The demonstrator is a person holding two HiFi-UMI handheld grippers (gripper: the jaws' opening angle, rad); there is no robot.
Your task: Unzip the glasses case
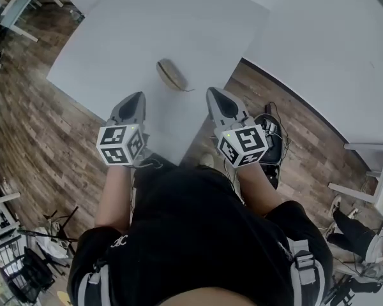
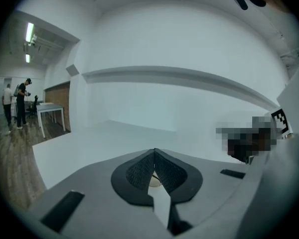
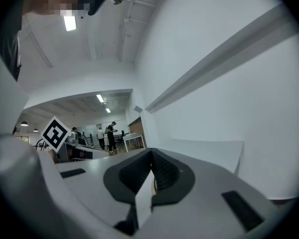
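A tan oval glasses case [image 1: 171,74] lies on the white table [image 1: 127,37], near its front edge. My left gripper [image 1: 138,96] hovers over the table's near edge, below and left of the case, shut and empty. My right gripper [image 1: 212,93] sits to the case's lower right, also shut with nothing in it. Neither touches the case. In the left gripper view the jaws [image 2: 154,153] meet at the tip, and a sliver of the case shows in the small gap behind it. The right gripper view shows closed jaws [image 3: 150,153] aimed level at a white wall.
Wood floor surrounds the table. A black bag with cables [image 1: 272,146] lies on the floor at right. White table legs [image 1: 364,183] stand far right, black chairs [image 1: 25,266] at lower left. People stand by a distant table [image 2: 50,111].
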